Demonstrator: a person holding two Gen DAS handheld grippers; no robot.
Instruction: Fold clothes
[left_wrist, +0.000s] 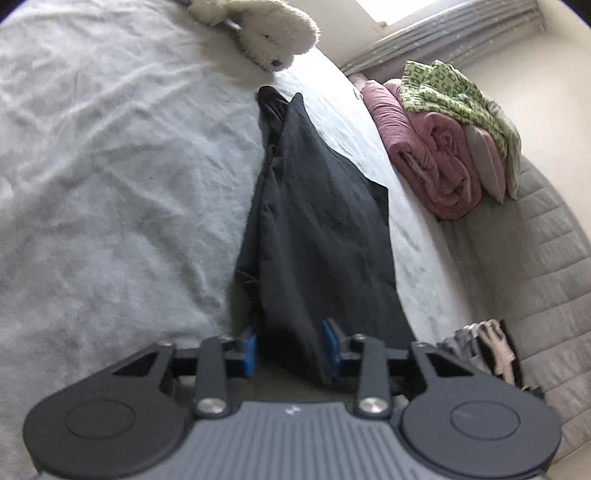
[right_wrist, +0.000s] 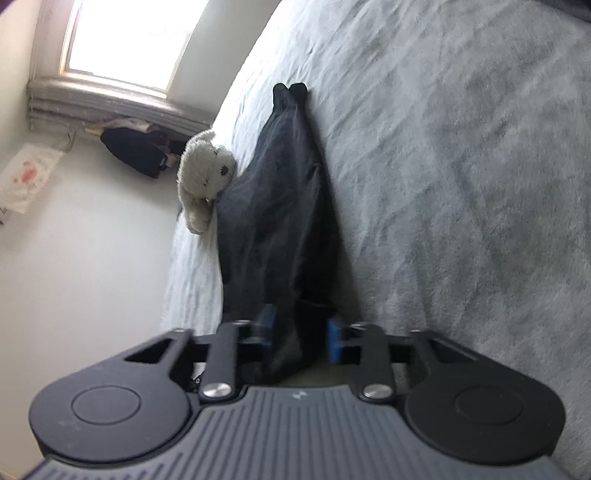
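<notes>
Left gripper (left_wrist: 289, 349) has the dark garment (left_wrist: 314, 221) bunched between its blue pads (left_wrist: 250, 350), jaws set fairly wide with cloth filling the gap; right gripper (right_wrist: 301, 338) looks the same, cloth running between its pads (right_wrist: 334, 341). We can't confirm either pad pair is actually pinching, since the fabric hides the contact faces. The garment stretches from both tools up the centre of each frame, lying long and narrow on the grey bedspread (left_wrist: 110, 166), its far end near the stuffed toy (left_wrist: 269, 33). Risks as we judge them: a loose bite lets the cloth slide out under tension; uneven pull from the two sides skews any fold; the far end could drag into the toy (right_wrist: 205, 173). We can't tell what kind of garment it is, nor how many layers are stacked. Motion blur softens the right view. The pile of pink and green bedding (left_wrist: 443, 147) at upper right is cut off behind.
</notes>
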